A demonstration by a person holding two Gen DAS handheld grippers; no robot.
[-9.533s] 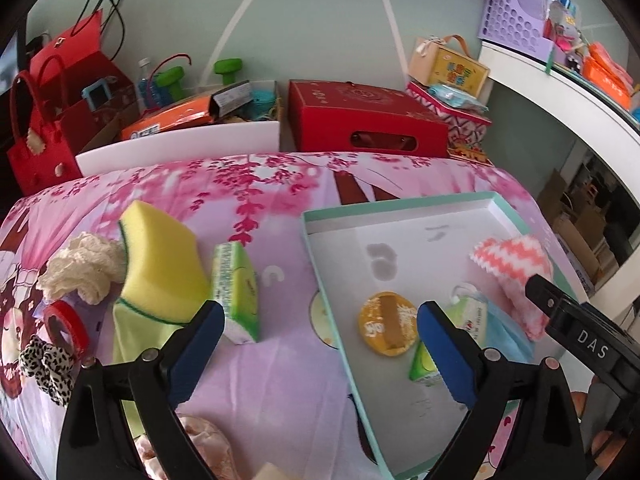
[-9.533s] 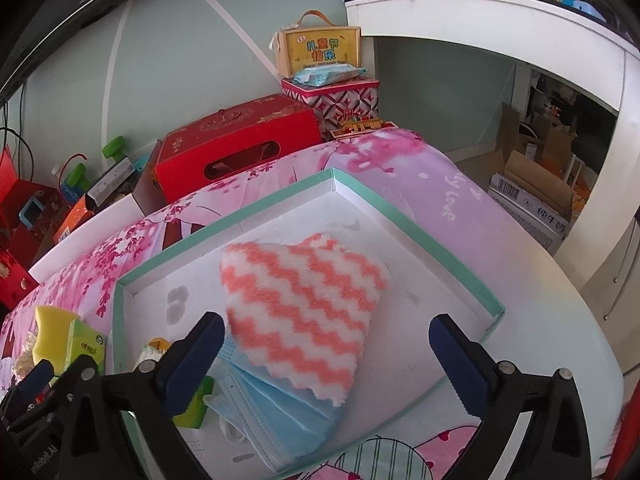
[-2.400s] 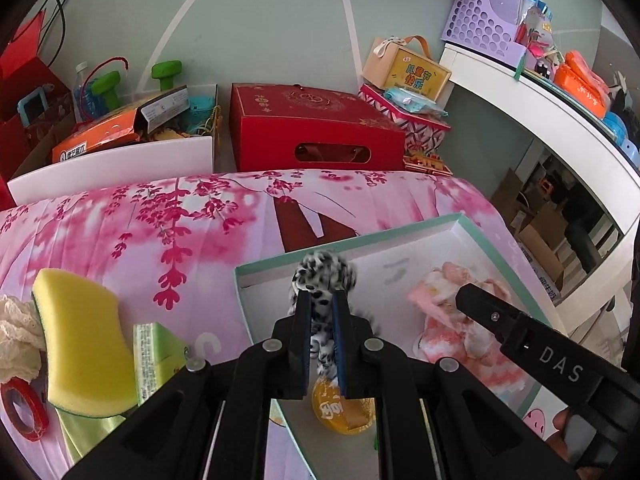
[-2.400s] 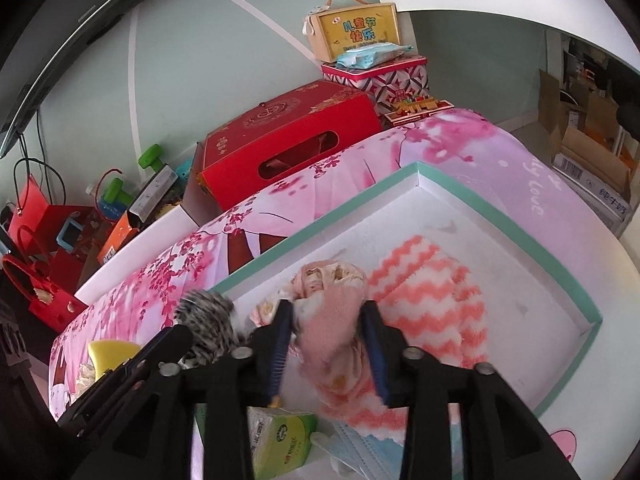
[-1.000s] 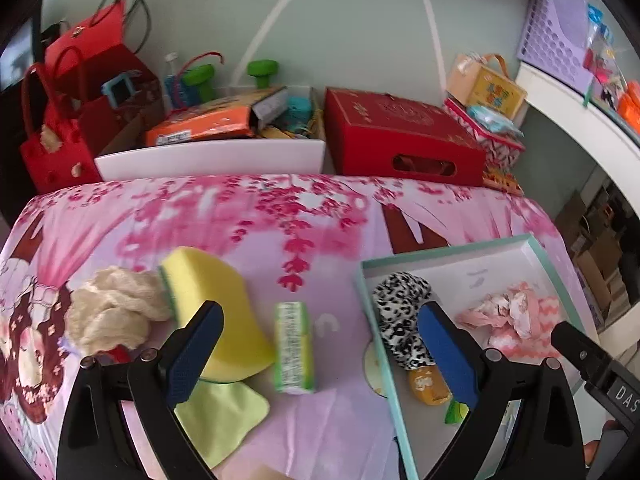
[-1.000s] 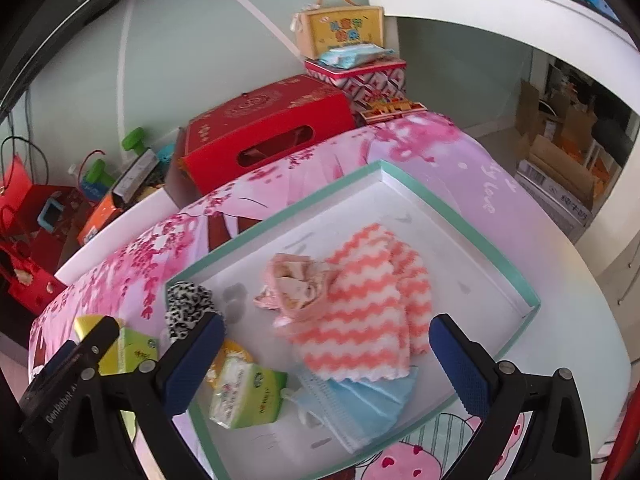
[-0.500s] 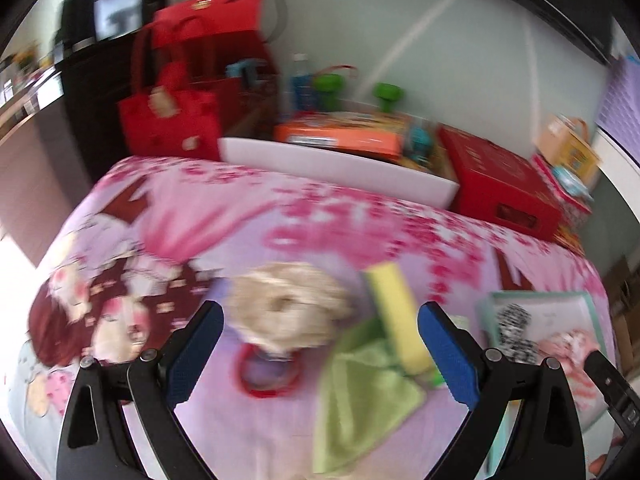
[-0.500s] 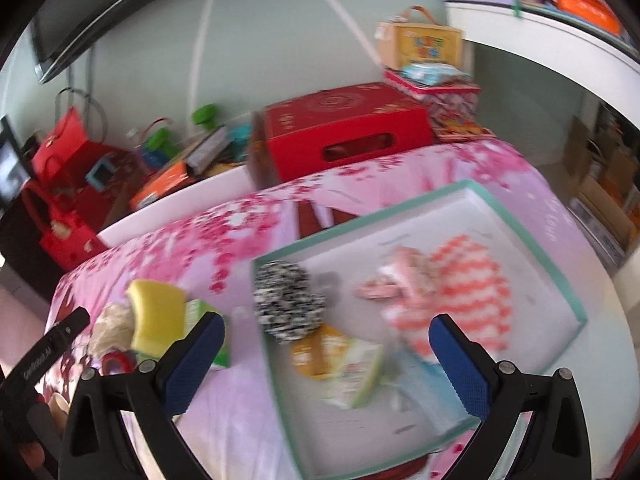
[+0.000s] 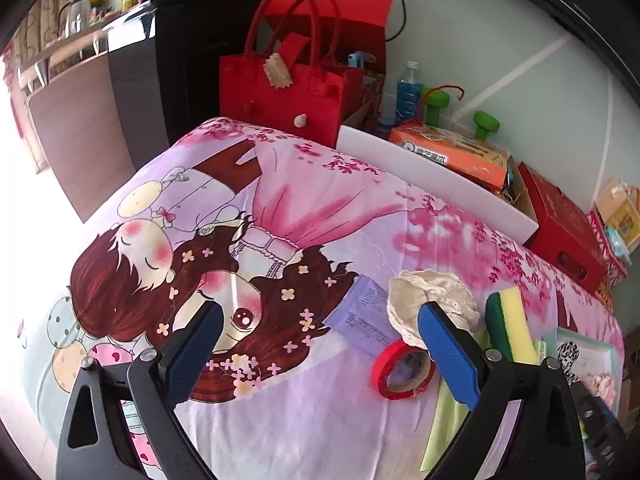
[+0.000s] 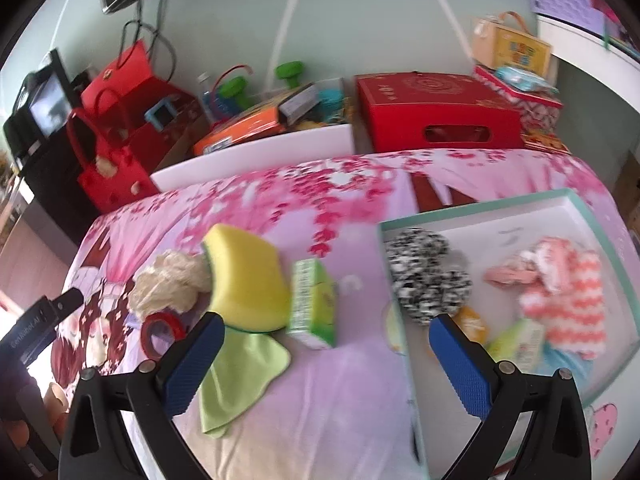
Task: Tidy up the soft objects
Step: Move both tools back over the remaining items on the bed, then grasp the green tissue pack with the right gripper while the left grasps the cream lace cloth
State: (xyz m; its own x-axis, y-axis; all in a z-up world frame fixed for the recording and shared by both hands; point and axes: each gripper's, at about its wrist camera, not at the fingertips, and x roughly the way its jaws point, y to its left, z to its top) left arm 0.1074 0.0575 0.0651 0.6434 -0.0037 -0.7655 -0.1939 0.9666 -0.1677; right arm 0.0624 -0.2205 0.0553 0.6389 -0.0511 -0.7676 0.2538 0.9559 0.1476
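Grippers both hang empty, jaws spread: left gripper (image 9: 316, 354) near cream scrunchie (image 9: 432, 306); right gripper (image 10: 320, 360) over tablecloth (image 10: 320, 412) beside tray (image 10: 576, 200).

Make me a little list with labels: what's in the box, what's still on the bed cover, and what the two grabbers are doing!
in the tray: leopard scrunchie, pink scrunchie, zigzag cloth, plus blurred small packets
still on the cover: cream scrunchie, yellow sponge, green cloth, green tissue pack, red tape roll, purple packet
left gripper: open, holding nothing
right gripper: open, holding nothing
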